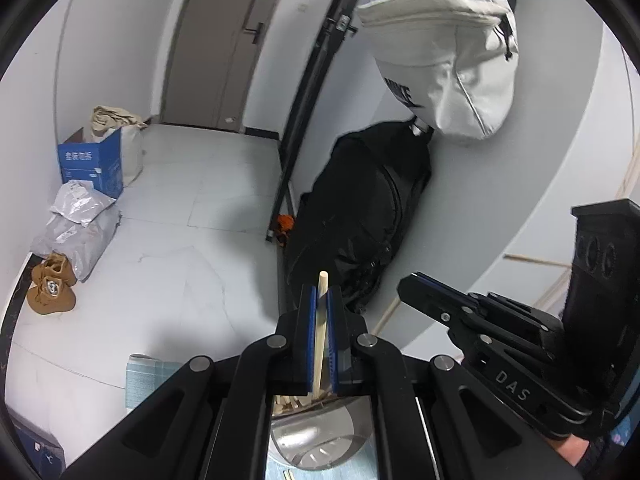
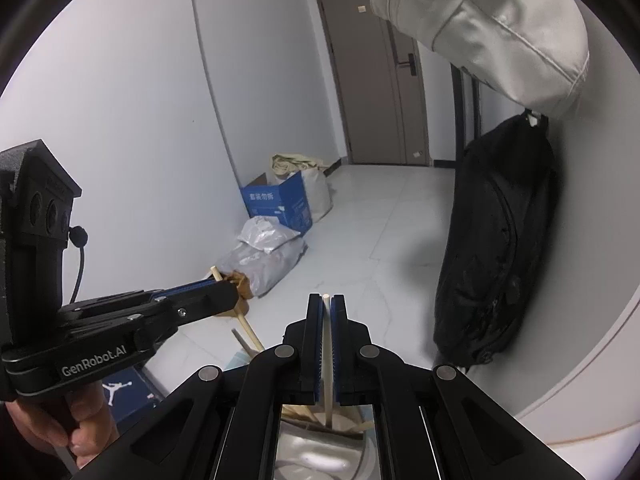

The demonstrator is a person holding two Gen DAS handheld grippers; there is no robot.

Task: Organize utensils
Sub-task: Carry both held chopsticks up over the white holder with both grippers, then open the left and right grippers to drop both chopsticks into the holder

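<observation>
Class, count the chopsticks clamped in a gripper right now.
2: one chopstick in the left gripper, one chopstick in the right gripper. More lie below, partly hidden, in the metal holder.

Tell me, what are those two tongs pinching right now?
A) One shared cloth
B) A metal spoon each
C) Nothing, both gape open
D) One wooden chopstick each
D: the left tongs are shut on a pale wooden chopstick, and the right tongs are shut on another chopstick, both above a metal container.
</observation>
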